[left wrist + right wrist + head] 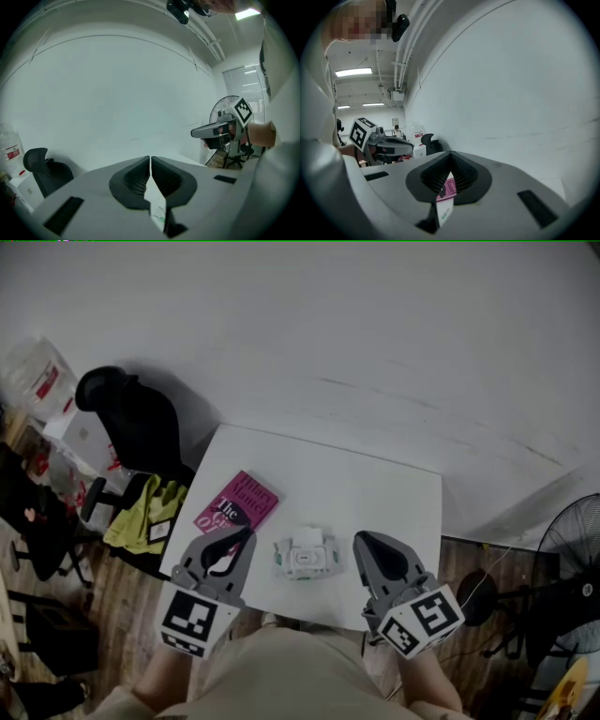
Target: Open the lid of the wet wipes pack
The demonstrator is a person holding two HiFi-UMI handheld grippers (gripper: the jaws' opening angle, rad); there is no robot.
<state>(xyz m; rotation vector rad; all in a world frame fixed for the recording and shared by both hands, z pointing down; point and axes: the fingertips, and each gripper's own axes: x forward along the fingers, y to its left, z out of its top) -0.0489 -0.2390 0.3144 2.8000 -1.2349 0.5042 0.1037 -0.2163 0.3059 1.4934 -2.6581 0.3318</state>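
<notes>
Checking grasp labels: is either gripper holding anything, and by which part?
Nothing is held. The left gripper and right gripper are both shut and empty; the wet wipes pack lies on the table between them, untouched.

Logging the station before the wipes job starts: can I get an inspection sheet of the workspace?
Surface: white table, holding two things.
Job's things: wet wipes pack near the table's front edge; its lid looks closed.
Clutter: pink book left of the pack, apart from it.
Grippers: left claw and right claw both shut and empty, one on each side of the pack, not touching it.
Cables: what looks like one thin lead over the floor right of the table.
Surroundings: black office chair and yellow-green cloth at left; fan at right; white wall behind.
</notes>
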